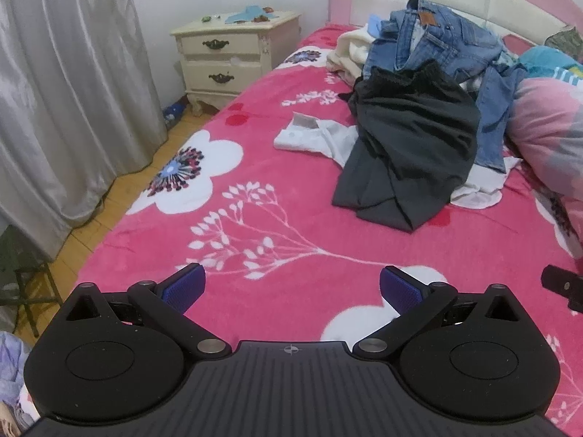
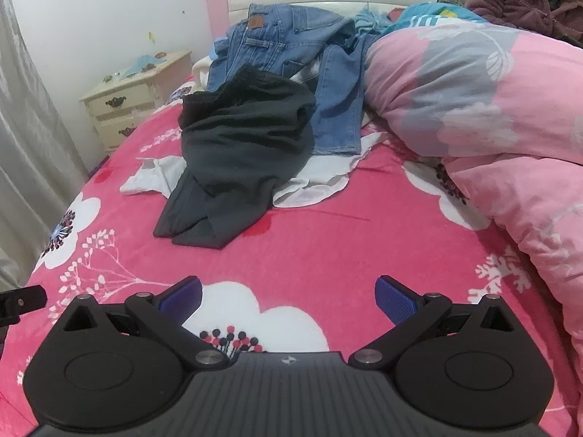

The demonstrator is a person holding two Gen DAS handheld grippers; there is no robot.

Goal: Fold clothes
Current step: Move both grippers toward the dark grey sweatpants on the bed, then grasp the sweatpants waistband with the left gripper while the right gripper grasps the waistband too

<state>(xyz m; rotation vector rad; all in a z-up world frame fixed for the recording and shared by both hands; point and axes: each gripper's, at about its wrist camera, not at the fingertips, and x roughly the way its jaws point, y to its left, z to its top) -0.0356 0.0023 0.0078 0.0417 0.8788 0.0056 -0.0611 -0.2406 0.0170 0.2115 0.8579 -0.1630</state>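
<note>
A heap of clothes lies on the pink flowered bedspread [image 1: 277, 189] [image 2: 328, 240]. On top sits a dark grey garment [image 1: 408, 142] [image 2: 240, 153], crumpled, its legs trailing toward me. A white shirt [image 1: 313, 138] [image 2: 313, 182] lies under it, and blue jeans [image 1: 437, 43] [image 2: 291, 36] are piled behind, near the headboard. My left gripper [image 1: 291, 287] hovers open over the bedspread, well short of the heap. My right gripper [image 2: 288, 296] is open too, just as far back. Nothing is between the fingers of either one.
A rolled pink quilt [image 2: 492, 109] [image 1: 550, 134] fills the bed's right side. A cream nightstand [image 1: 229, 58] [image 2: 135, 98] stands left of the bed, by a grey curtain [image 1: 62, 102] and wooden floor [image 1: 120, 204]. Each gripper's tip shows at the edge of the other's view.
</note>
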